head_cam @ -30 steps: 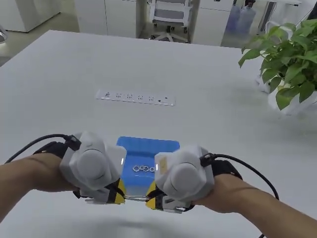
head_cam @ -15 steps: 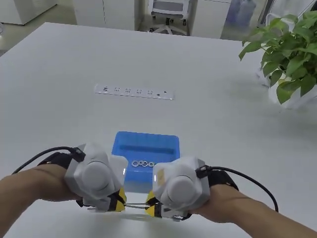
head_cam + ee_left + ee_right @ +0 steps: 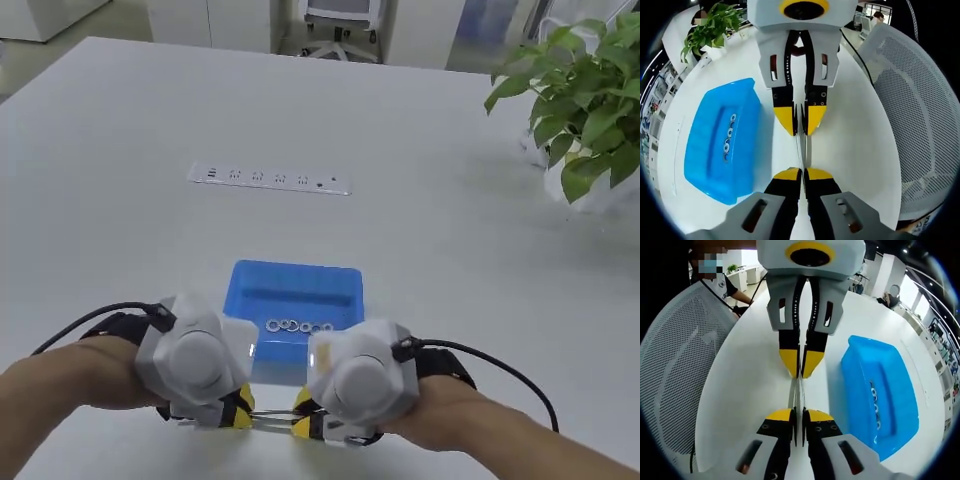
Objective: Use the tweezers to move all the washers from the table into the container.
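Left gripper (image 3: 802, 173): jaws pinched narrow on one end of the tweezers (image 3: 802, 150).
Right gripper (image 3: 799, 414): jaws likewise closed on the other end, tip to tip with the left one, low over the table (image 3: 450, 230).
Washers (image 3: 300, 327): a short row lying inside the blue container (image 3: 295, 283), which sits just beyond the two grippers.
Stage, as I judge it: the tool is shared between both grippers, a handover or a regrip.
Risk, tug or twist: if the grippers pull apart or roll out of line, the thin tweezers could bend or spring free.
Risk, early release: if one gripper lets go before the other's hold is sure, the tweezers may drop, and the table's near edge is close.
Risk, container: a sideways swing could knock it and spill the washers.
Risk, hold: clamped flat together, the tweezers may be unable to open on a washer.
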Motion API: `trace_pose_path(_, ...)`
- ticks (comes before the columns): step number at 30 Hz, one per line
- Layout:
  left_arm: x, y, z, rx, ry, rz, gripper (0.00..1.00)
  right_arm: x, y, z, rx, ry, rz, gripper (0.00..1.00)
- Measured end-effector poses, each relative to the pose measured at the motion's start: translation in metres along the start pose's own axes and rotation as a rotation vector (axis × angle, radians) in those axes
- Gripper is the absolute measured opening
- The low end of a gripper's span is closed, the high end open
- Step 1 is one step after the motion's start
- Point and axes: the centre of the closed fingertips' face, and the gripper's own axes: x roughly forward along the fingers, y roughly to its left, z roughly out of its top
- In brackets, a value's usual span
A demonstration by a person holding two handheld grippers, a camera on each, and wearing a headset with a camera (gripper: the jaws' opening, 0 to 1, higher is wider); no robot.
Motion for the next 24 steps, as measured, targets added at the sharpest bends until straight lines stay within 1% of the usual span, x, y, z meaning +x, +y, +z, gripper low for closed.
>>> trace_pose_path(3, -0.0008, 0.0, 0.0005, -0.002, -0.005, -0.002, 0.07, -0.0005, 0.001, 0.0002, -0.006, 0.01, 0.007, 0.12)
trace_pose_path(6, -0.0011, -0.0004, 0.0006, -0.014, -0.009, -0.007, 0.07, -0.0002, 0.0014, 0.0001, 0.007, 0.01, 0.013, 0.11)
trace_pose_path(11, -0.0017, 0.0002, 0.0002, -0.016, -0.009, -0.002, 0.09, -0.0009, 0.0026, 0.0, -0.009, 0.026, 0.023, 0.11)
trace_pose_path(17, -0.0025, -0.0008, -0.0012, -0.013, -0.004, -0.003, 0.1, -0.0007, 0.0024, -0.0002, -0.021, 0.046, 0.027, 0.11)
trace_pose_path(24, -0.0028, -0.0016, -0.0019, -0.017, -0.005, -0.005, 0.1, -0.0004, 0.0021, -0.0008, -0.015, 0.07, 0.055, 0.12)
